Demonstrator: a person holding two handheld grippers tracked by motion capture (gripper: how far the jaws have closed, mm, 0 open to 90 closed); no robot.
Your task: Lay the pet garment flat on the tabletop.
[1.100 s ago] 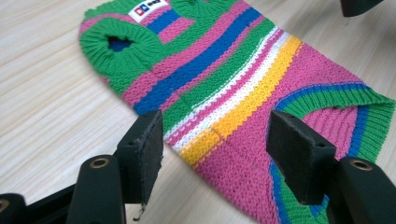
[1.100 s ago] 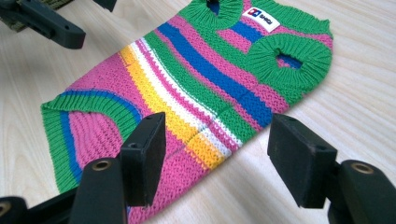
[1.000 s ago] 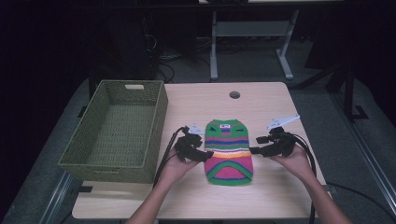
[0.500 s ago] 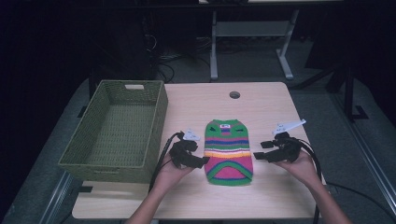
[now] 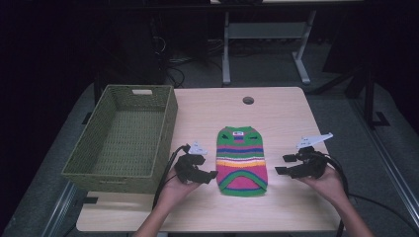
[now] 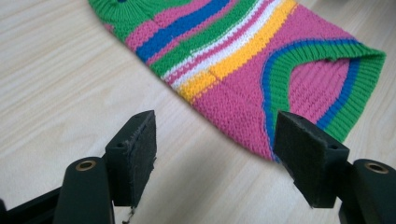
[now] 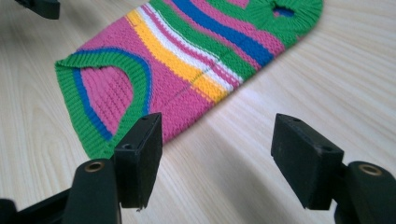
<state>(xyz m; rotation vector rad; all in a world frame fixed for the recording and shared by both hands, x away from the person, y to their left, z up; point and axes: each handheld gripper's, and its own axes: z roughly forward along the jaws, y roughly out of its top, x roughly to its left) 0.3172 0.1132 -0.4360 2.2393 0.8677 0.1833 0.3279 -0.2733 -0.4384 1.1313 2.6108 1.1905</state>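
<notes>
A small knitted sweater (image 5: 242,158) striped green, blue, pink, white and yellow lies flat on the wooden table (image 5: 281,113), neck toward the far side. My left gripper (image 5: 210,174) sits just off its left hem corner, pointing at it. Its jaws have just been opening, and they are open with nothing between them. In the left gripper view the open gripper (image 6: 219,140) frames the pink edge of the sweater (image 6: 243,51). My right gripper (image 5: 284,164) is open a short way right of the sweater. In the right gripper view that gripper (image 7: 219,144) faces the sweater (image 7: 187,51) over bare wood.
A green woven basket (image 5: 123,175) with nothing in it stands at the table's left side, close beside my left hand. A round cable hole (image 5: 248,100) is near the far edge. Black cables trail from both grippers toward the near edge. Table legs and wires lie on the floor beyond.
Both grippers have drawn away from the sweater's sides, the left toward the near edge and the right out to the right. The sweater lies still.
</notes>
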